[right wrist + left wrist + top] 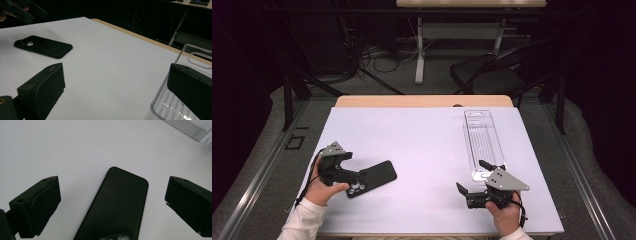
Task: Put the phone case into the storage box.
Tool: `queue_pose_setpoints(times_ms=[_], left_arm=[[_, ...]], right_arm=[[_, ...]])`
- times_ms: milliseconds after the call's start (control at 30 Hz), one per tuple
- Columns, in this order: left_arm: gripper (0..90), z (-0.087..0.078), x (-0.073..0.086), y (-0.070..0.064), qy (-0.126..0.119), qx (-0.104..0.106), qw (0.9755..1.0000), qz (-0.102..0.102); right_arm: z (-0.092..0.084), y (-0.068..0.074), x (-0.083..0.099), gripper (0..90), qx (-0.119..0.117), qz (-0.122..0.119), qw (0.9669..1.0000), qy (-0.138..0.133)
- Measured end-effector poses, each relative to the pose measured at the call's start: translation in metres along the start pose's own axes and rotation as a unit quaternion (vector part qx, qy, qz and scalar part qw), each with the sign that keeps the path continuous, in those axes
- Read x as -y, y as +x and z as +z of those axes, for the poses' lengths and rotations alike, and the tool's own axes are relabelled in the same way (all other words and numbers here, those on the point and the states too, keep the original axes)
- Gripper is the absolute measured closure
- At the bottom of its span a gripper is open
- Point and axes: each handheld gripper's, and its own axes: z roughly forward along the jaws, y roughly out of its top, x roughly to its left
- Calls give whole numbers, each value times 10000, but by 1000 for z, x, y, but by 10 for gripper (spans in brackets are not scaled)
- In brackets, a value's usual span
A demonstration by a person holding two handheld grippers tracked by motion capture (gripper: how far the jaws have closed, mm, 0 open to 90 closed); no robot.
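The black phone case (372, 177) lies flat, back side up, on the white table (422, 145) in the lower left of the high view. Its long axis runs diagonally, with the camera cutout at the lower left end, just under the left gripper (354, 175). In the left gripper view the case (115, 205) sits between the two jaws, which stand wide apart and do not touch it. The case points away from the gripper, so the jaws straddle its short width.

The right gripper (469, 192) is in the lower right of the high view, well apart from the case. Its jaws are also apart and hold nothing. Just beside it, toward the upper right, lies the clear plastic package (482, 142), its long axis going up the frame.

The left hand (324, 190) is clearly the nearer one to the case, so I judge that a grip across its width would come from this side.
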Motion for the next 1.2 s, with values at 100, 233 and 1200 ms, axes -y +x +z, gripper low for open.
queue_pose_setpoints(times_ms=[100, 233, 1200], left_arm=[[4, 0, 0, -1, 70, 3, 10000, 39], [4, -1, -1, -1, 54, -5, 10000, 55], [5, -6, -11, -7, 422, -48, 9982, 423]], right_arm=[[0, 0, 0, 12, 5, 8, 10000, -5], [0, 0, 0, 12, -1, -5, 10000, 3], [0, 1, 0, 12, 0, -1, 10000, 41]])
